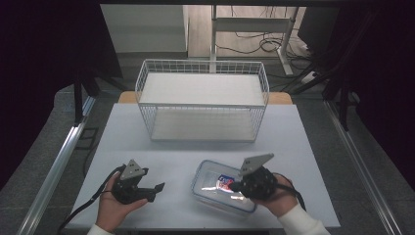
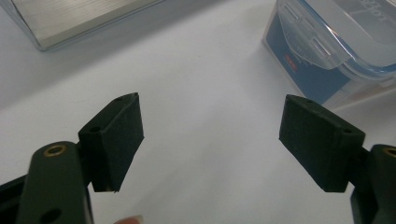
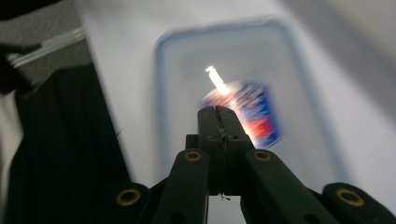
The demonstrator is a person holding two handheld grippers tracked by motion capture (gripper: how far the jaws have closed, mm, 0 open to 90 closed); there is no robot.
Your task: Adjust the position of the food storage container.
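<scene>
One clear plastic container [image 1: 222, 187] with a blue-edged lid lies on the white table [image 1: 303, 147], and a red, white and blue packet [image 1: 224, 182] shows through the lid. Your right gripper [image 1: 236, 186] hangs just above that container, its jaws pressed flat together with nothing visible between them; in the right gripper view the closed tips point at the packet [image 3: 252, 112], which lies just ahead of them under the lid, though the picture is blurred there. Your left gripper [image 1: 157, 188] sits off to the container's other side, near it yet apart, low over the bare table. Its jaws stand spread wide and empty, and in the left gripper view the container [image 2: 327, 42] lies ahead of the right-hand jaw. Beyond both grippers, at the far end of the table, stands a white wire basket [image 1: 201, 100].
</scene>
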